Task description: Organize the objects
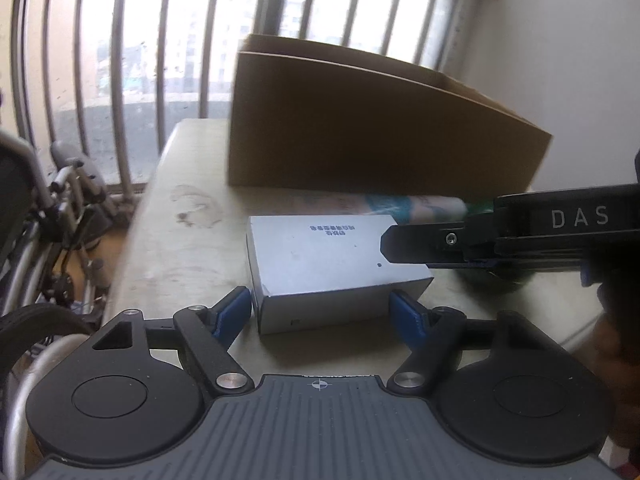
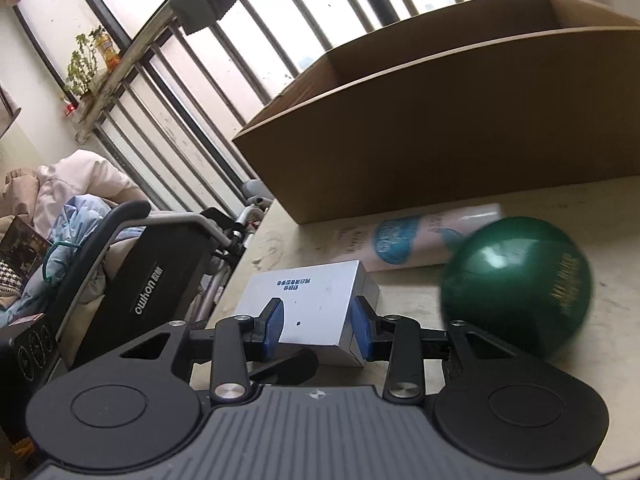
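A small silver-white box (image 1: 324, 258) with blue print lies on the beige table, also in the right wrist view (image 2: 316, 306). My left gripper (image 1: 320, 314) is open, its blue pads either side of the box's near end. My right gripper (image 2: 318, 326) hovers over the box, open and empty; its finger reaches in from the right in the left wrist view (image 1: 416, 244). A green ball (image 2: 516, 284) sits to the right. A white and blue tube (image 2: 424, 240) lies behind. A large open cardboard box (image 1: 360, 128) stands at the back, also in the right wrist view (image 2: 440, 128).
The table (image 1: 188, 232) ends at the left, where a folded wheelchair (image 1: 44, 216) stands. A black wheelchair back (image 2: 148, 280) and bundled clothes (image 2: 72, 208) are left of the table. Barred windows (image 1: 160, 40) run behind.
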Motion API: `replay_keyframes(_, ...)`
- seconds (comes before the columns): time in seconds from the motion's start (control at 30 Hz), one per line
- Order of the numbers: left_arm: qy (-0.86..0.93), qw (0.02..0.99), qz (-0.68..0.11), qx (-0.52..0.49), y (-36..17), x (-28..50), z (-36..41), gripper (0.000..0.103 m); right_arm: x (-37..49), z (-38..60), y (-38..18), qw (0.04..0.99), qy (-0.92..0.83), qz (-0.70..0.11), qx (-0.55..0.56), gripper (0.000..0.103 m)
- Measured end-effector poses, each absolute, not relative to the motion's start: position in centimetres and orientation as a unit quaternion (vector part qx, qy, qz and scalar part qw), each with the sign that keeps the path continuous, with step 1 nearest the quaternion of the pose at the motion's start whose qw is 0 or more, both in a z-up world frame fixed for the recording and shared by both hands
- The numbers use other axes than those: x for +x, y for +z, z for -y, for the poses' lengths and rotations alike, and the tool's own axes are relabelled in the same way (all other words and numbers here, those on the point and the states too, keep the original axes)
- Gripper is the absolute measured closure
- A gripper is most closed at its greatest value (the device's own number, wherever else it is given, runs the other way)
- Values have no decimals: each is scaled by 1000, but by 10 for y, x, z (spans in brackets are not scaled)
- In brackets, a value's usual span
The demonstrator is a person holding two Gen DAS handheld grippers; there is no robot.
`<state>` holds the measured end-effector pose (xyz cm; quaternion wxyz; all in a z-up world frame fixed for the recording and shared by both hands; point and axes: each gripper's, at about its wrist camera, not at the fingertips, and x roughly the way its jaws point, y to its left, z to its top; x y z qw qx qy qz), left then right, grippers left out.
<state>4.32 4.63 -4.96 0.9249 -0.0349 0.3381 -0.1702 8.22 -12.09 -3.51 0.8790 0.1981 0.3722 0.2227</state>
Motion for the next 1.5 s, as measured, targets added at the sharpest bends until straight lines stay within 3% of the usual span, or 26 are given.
replay_keyframes(0.2,-147,929,-338,-33,-42,41,-51,24,86,120,-31,874,238,-369,209,62)
replay_keyframes(0.33,-152,935,-318,-34,-24,28,-52,18,67,145,-13,891,235,-324,212,59)
replay_keyframes(0.5,-211,935,-284,-33,-4,16,-36,13,45,193,0,916,205,-271,212,47)
replay_keyframes(0.6,-269,913,-303,-44,-2,25,-11,13,43,219,-4,922,179,-263,222,40)
replay_keyframes(0.97,-279,891,-352,71,-25,47,89,13,67,259,-36,886,202,-321,265,40)
replay_keyframes(1.5,-268,880,-386,61,-47,70,106,13,91,263,-52,860,234,-365,270,39)
